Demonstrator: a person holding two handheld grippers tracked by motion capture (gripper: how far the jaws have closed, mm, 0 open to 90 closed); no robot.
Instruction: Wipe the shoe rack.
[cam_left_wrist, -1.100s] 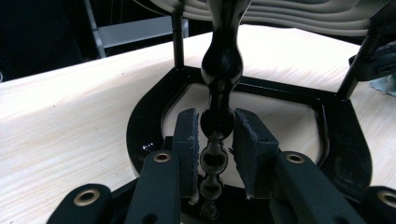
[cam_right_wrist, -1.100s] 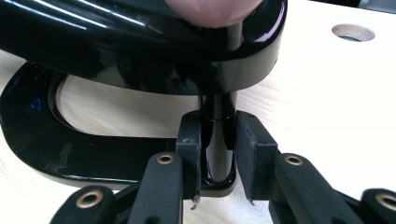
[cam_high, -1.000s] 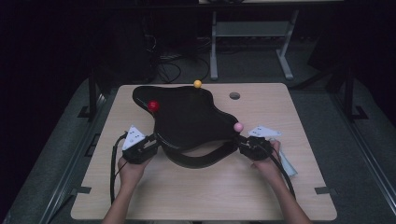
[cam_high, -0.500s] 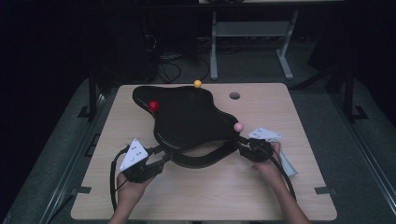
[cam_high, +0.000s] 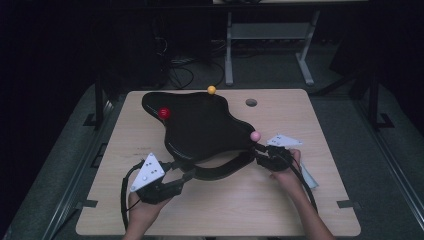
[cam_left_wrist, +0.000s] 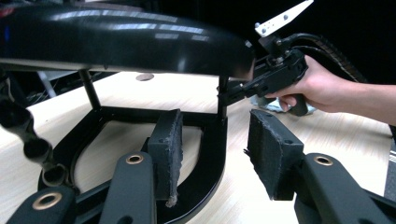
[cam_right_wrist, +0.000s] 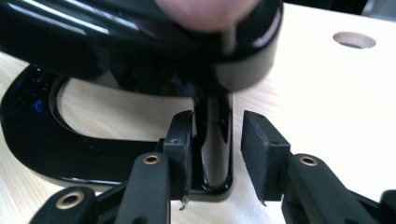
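Resting near the middle of the wooden table (cam_high: 320, 200), the black stand (cam_high: 205, 125) carries a glossy top plate over a curved base frame (cam_high: 220, 172), with a red ball (cam_high: 164, 113) at 10 o'clock, an orange ball (cam_high: 211, 90) at 12 and a pink ball (cam_high: 255, 135) at 4. At 7 o'clock the left gripper (cam_left_wrist: 212, 156) straddles the base frame, jaws apart and just opening. At 4 o'clock the right gripper (cam_right_wrist: 215, 156) brackets an upright post (cam_right_wrist: 214, 140), jaws likewise just opening, one pad touching it.

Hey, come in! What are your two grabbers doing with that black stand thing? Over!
Left gripper open, jaws just opening, pulled back from black stand. Right gripper loosening astride its post. Nothing in the way.
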